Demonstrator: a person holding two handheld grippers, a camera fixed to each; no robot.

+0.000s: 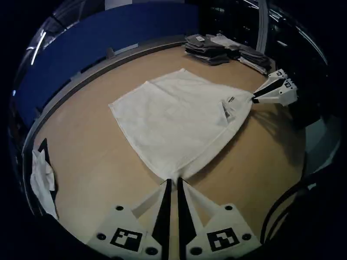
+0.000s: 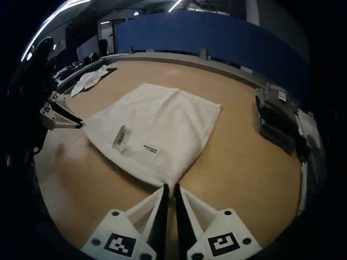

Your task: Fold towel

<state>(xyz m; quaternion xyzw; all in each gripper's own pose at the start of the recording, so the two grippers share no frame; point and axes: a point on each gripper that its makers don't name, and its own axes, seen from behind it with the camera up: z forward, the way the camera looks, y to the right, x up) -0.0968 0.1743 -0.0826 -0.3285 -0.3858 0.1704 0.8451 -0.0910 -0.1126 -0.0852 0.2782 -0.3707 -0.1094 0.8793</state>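
Towel flat on table; left gripper, right gripper each pinching 1 near corner.

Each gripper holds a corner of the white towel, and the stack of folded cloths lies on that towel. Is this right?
Partly wrong. The left gripper and right gripper each hold a corner of the white towel, but the stack of folded cloths lies on the table, apart from it, as the left gripper view shows.
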